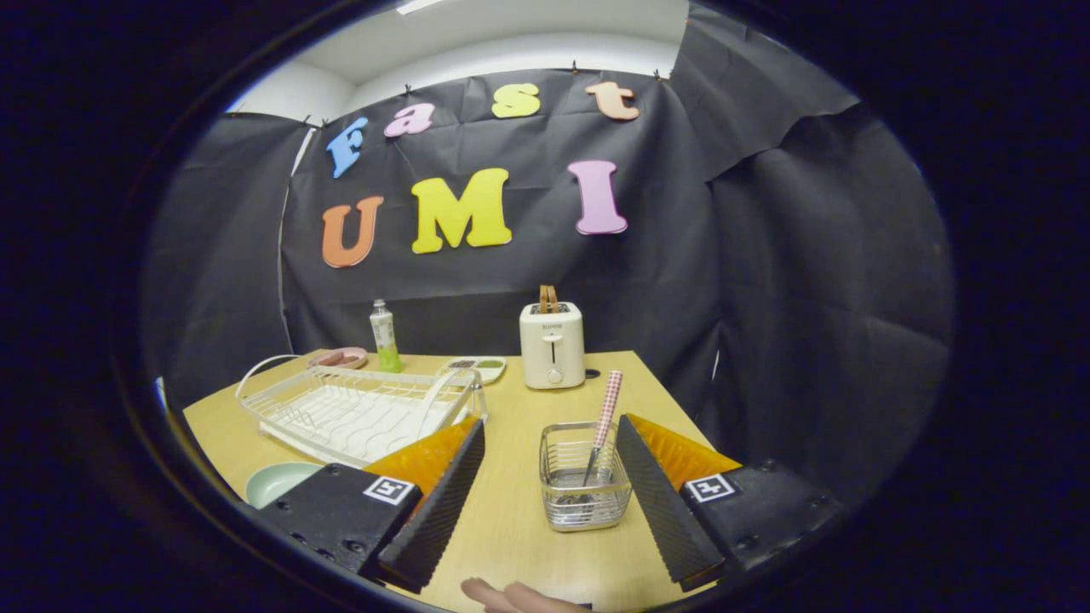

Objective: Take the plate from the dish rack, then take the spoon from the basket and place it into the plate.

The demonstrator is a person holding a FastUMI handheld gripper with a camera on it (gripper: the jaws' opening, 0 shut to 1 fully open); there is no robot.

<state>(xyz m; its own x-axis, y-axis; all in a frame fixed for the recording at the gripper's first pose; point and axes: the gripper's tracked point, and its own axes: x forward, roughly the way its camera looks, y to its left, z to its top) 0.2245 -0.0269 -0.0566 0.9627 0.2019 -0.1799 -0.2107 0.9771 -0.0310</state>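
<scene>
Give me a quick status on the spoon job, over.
Gripper open, holding nothing. Plate already on the table, beside the dish rack. Spoon upright in the basket, between the fingers. Nothing blocking.

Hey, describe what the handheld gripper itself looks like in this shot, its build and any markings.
The gripper has two long wedge-shaped fingers with finely ribbed inner faces. Each is mounted on a blocky black carriage carrying a small square black-and-white tag. Translucent orange panels back the fingers. A person's fingertips show just beneath it. No cables are in sight.
</scene>
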